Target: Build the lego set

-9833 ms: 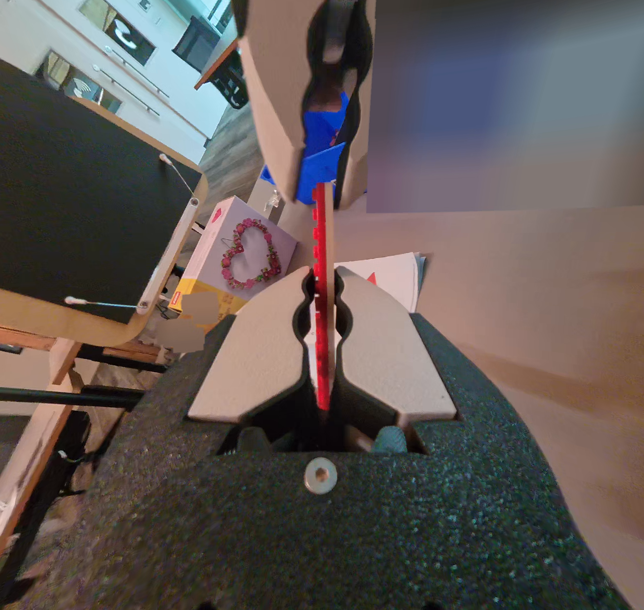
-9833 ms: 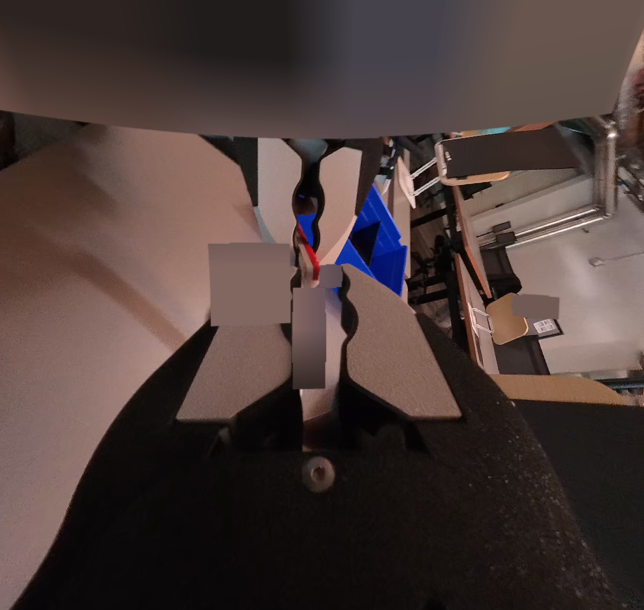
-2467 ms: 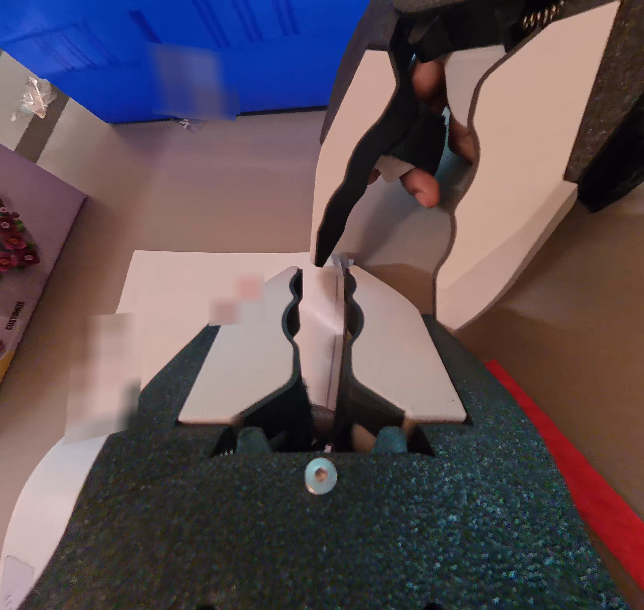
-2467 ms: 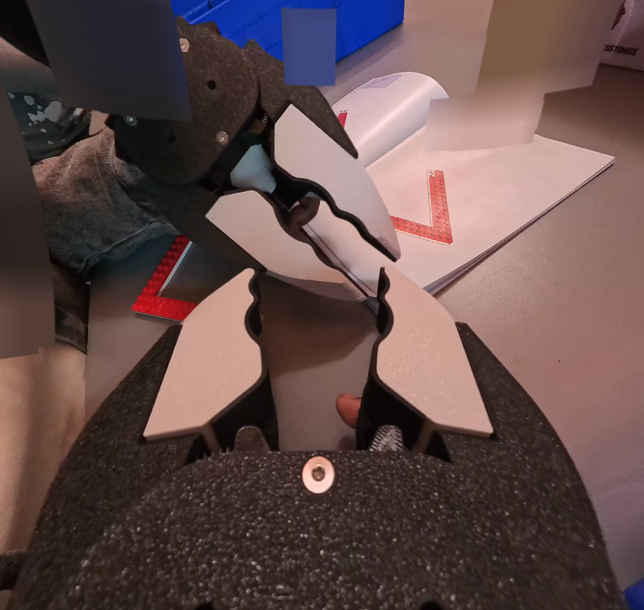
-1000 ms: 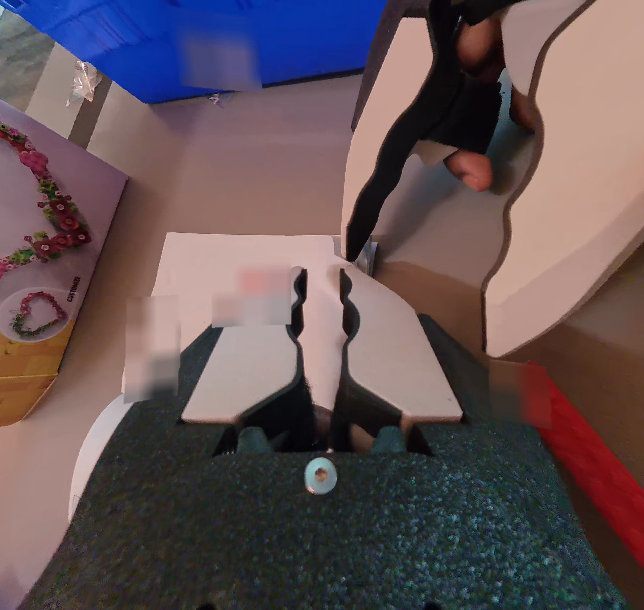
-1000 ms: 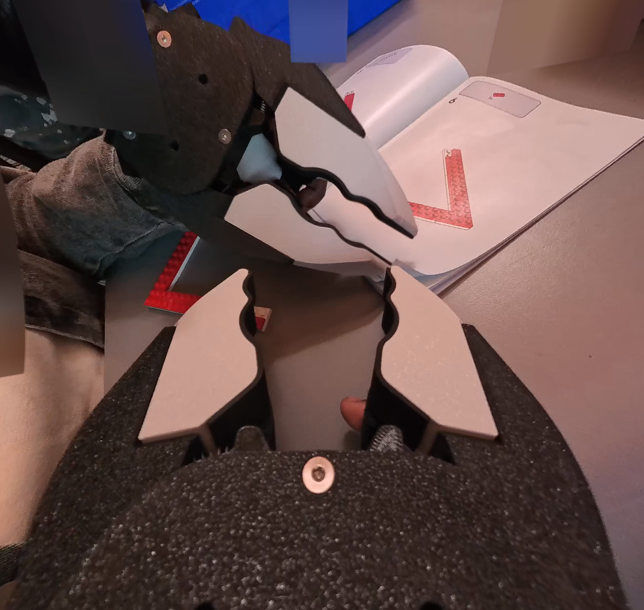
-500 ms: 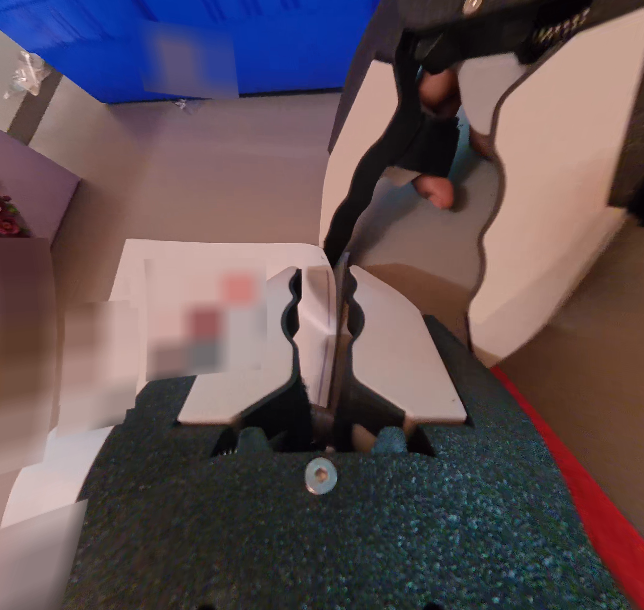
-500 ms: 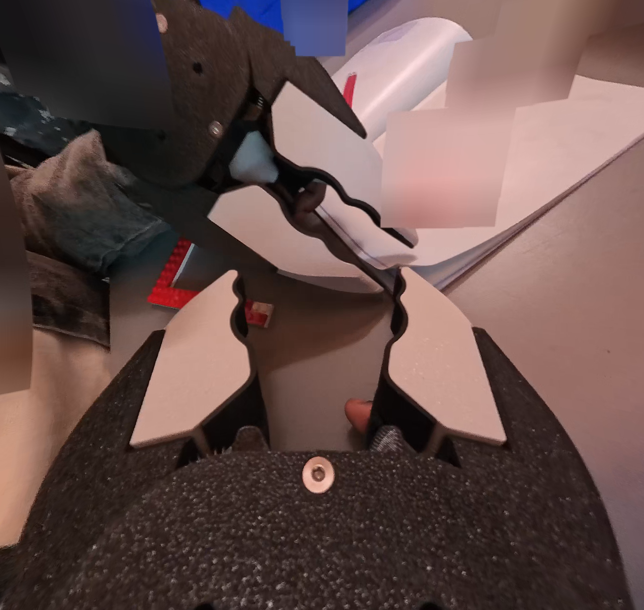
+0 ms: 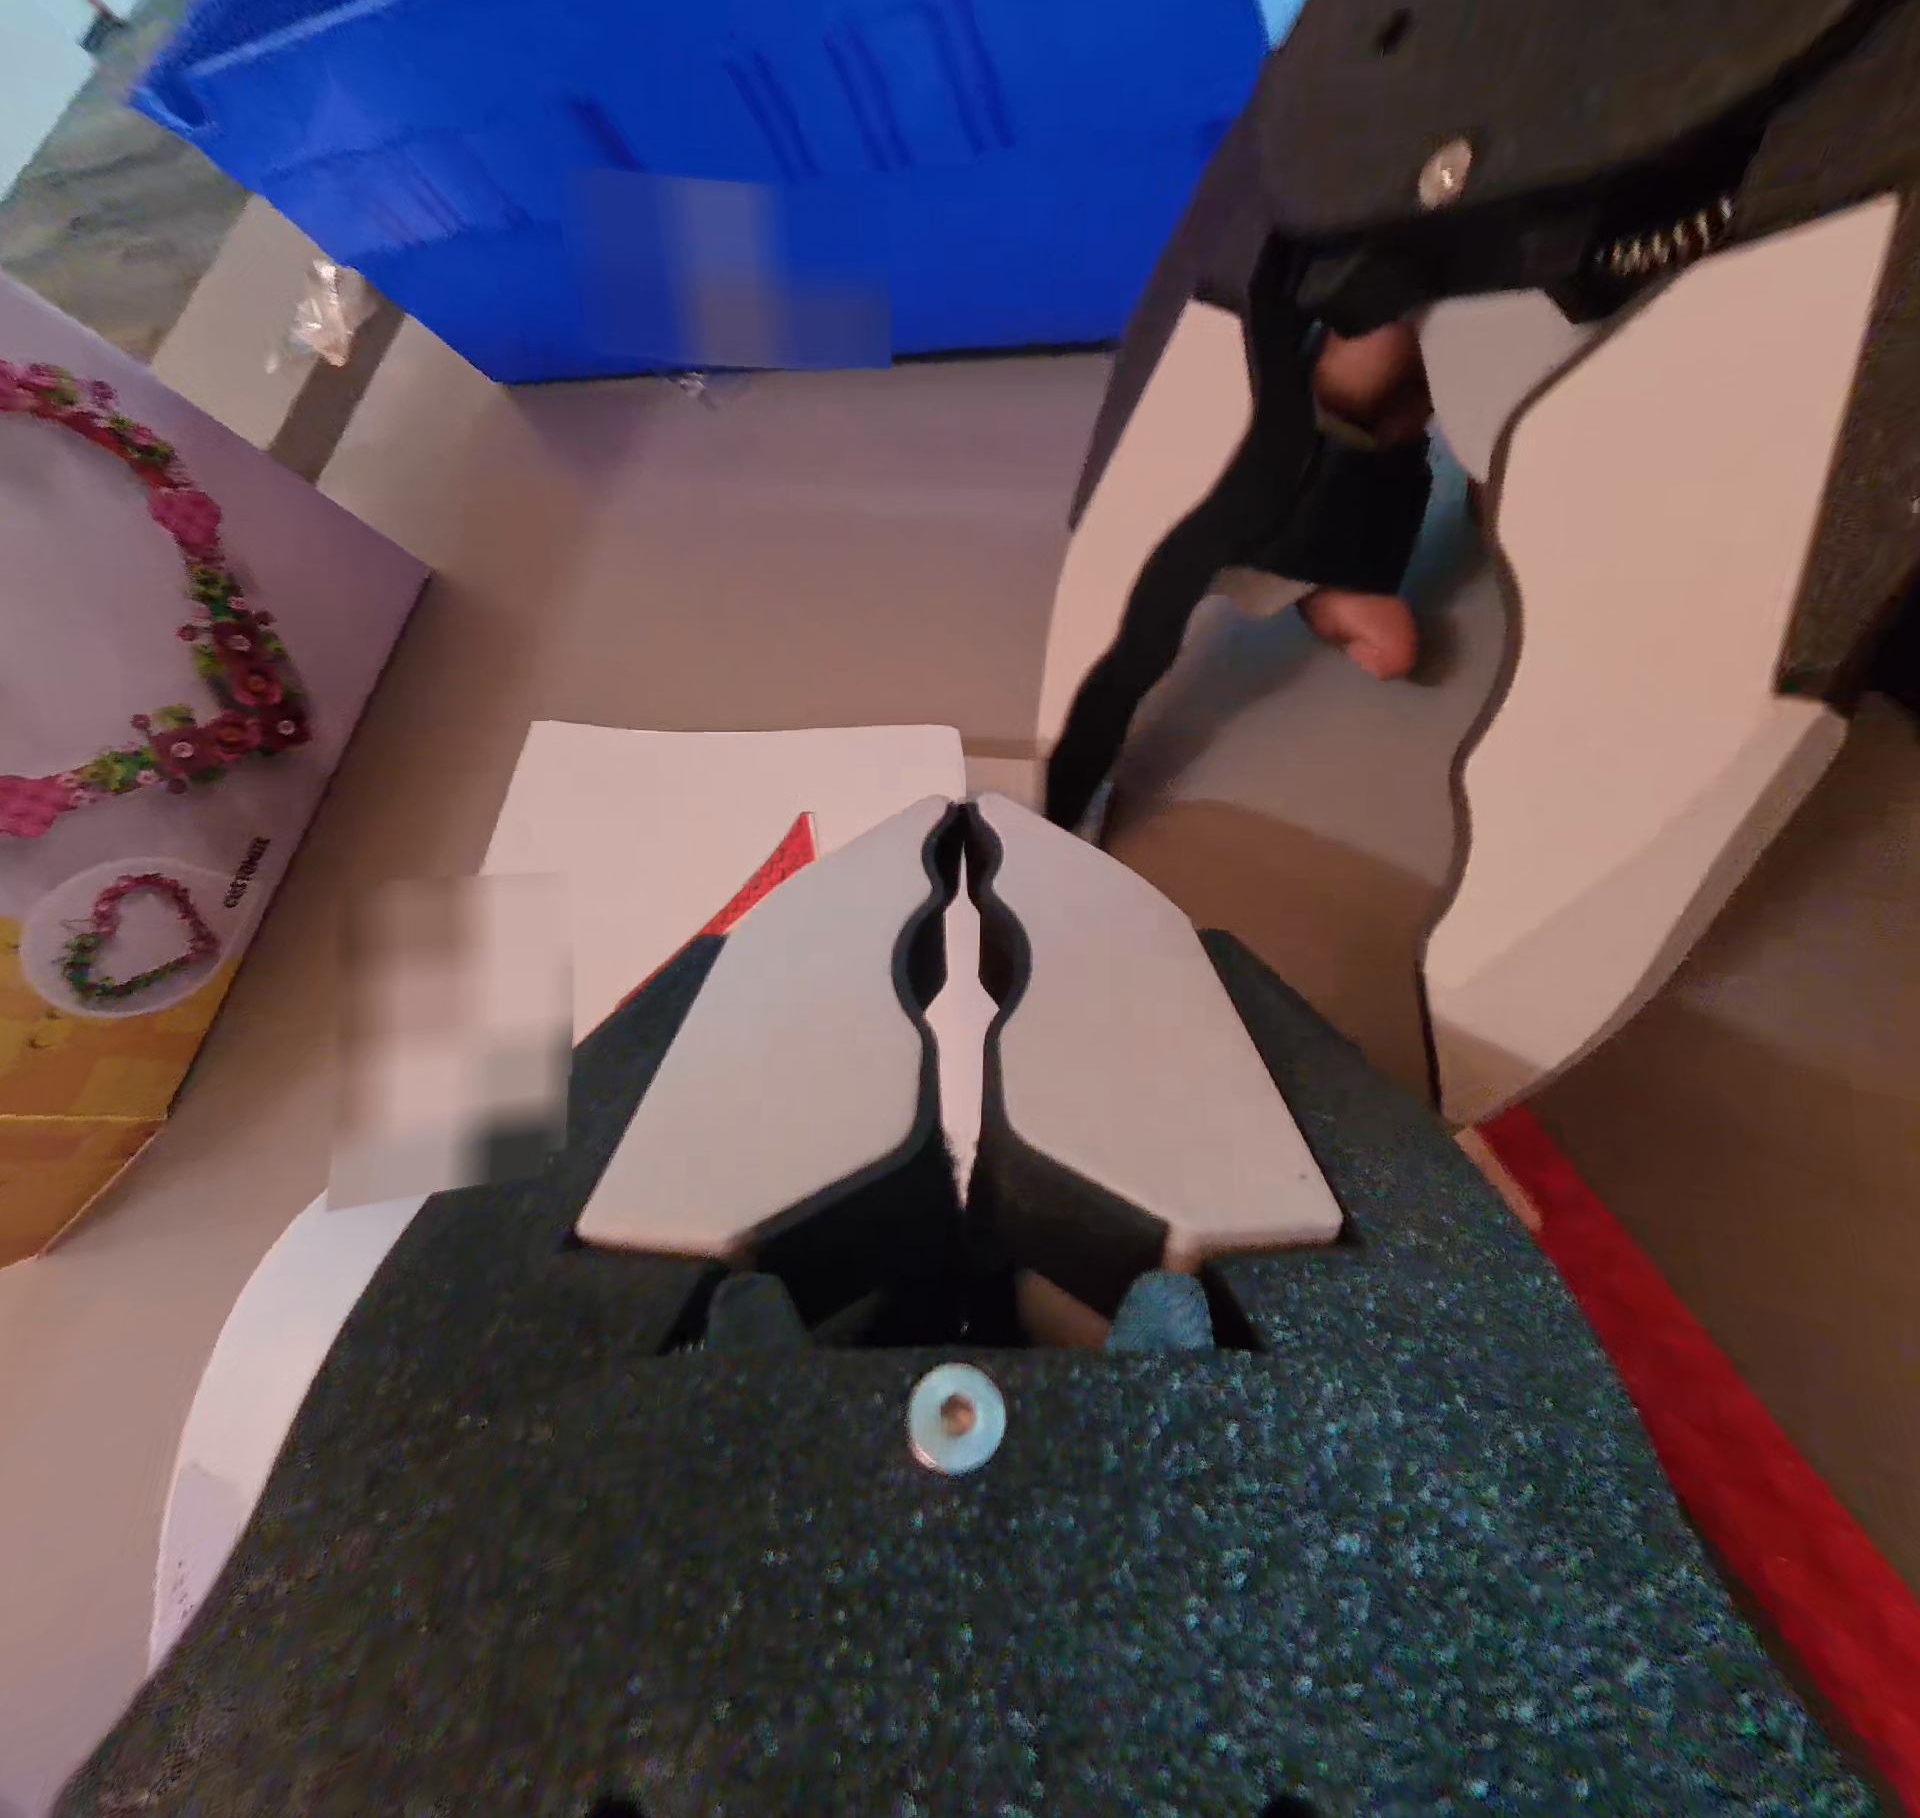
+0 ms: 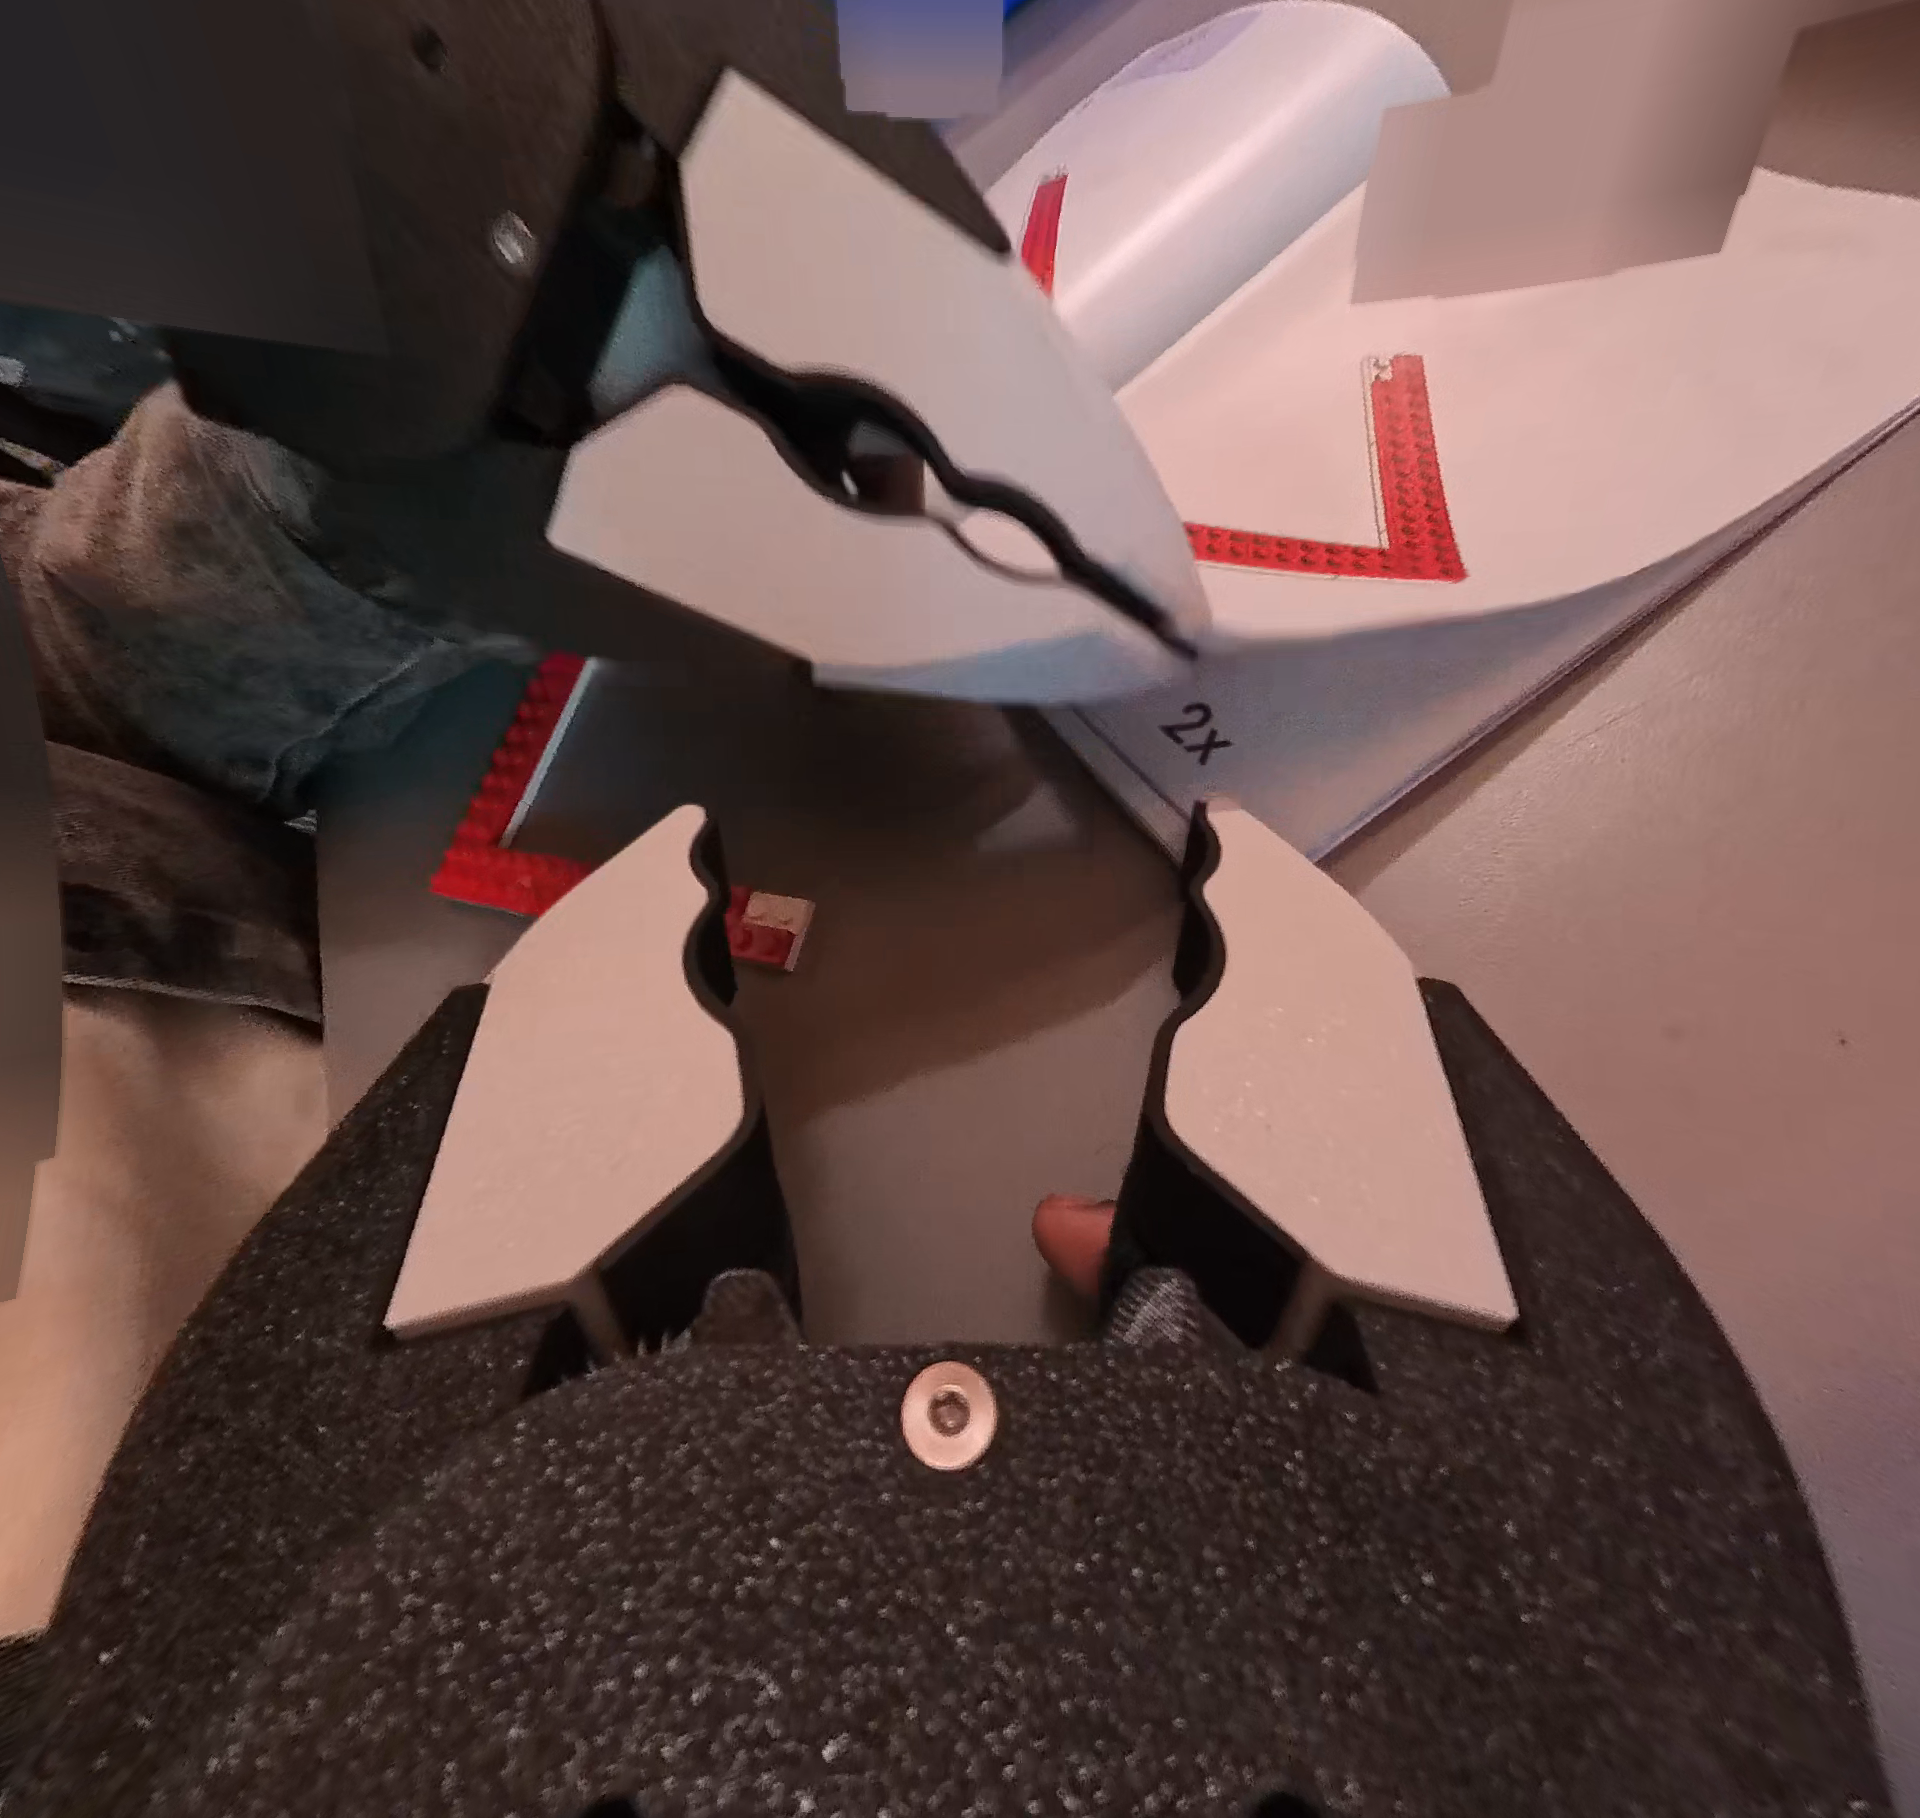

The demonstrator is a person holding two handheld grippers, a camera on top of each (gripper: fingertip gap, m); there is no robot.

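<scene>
Left to right: set box (image 9: 125, 833) on the tan table (image 9: 727, 563), blue bin (image 9: 727, 106) behind. Left gripper (image 9: 961, 818) is pinched on a page of the instruction booklet (image 10: 1558, 480): thin, floppy paper, tears easily, so take it at the corner edge. Right gripper (image 10: 945, 833) is spread wide, empty. Red L-shaped plate (image 10: 499, 833) lies flat nearby, small red brick (image 10: 769, 927) beside it: light, rigid, slippery; grab across the edges.
</scene>
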